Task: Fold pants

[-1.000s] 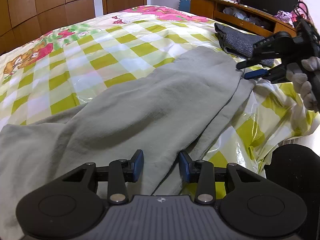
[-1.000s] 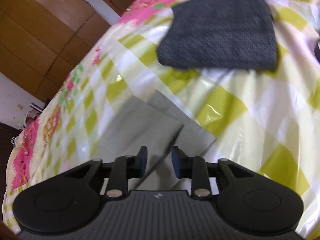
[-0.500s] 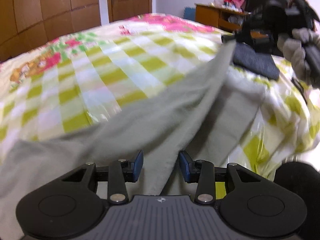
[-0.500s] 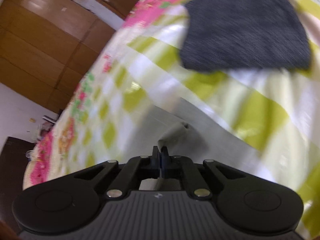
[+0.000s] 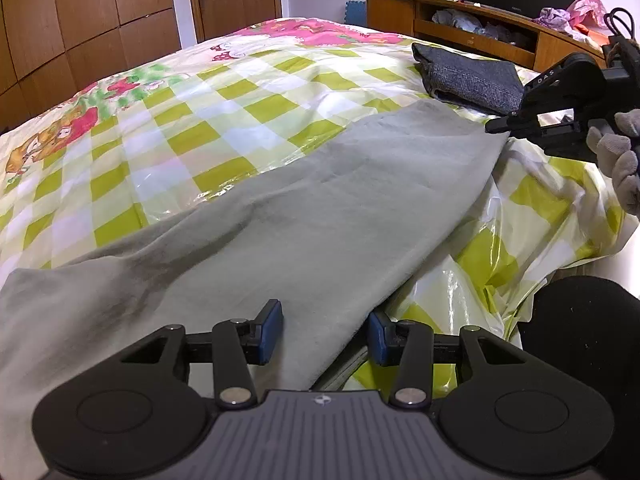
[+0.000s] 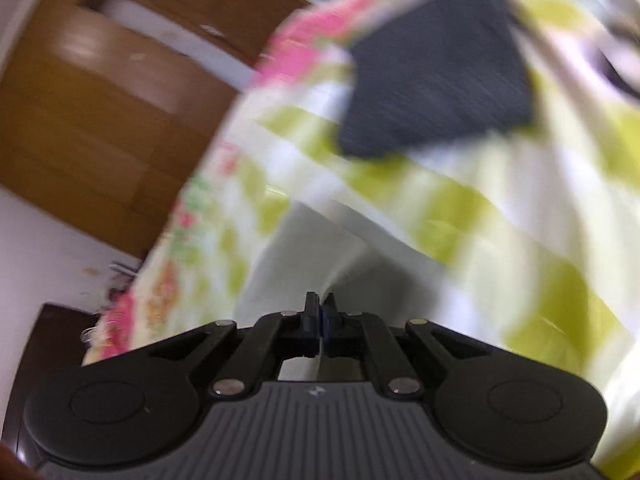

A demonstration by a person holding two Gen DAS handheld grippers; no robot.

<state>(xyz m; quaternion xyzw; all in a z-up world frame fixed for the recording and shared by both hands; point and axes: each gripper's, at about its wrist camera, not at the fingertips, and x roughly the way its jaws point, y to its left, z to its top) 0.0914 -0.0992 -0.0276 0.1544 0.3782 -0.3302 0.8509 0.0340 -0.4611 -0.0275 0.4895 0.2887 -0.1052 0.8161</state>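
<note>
Grey-green pants [image 5: 304, 216] lie spread along the checked bedspread [image 5: 160, 128], legs stacked one over the other. My left gripper [image 5: 324, 332] is open, its blue pads either side of the pants' near edge by the waist end. My right gripper [image 6: 320, 312] is shut on the pants' hem [image 6: 312, 248]; the left wrist view shows it [image 5: 496, 126] pinching the far leg end at the right. The right wrist view is blurred.
A folded dark grey garment [image 5: 468, 76] lies on the bed beyond the pants, also in the right wrist view [image 6: 436, 72]. A wooden TV bench [image 5: 480, 36] stands behind it. The bed's right edge [image 5: 560, 240] drops off near my knee.
My right gripper closed on the upper leg's hem, lifted it, then carried it over so the leg now lies flat on the other. The left gripper stayed open in place.
</note>
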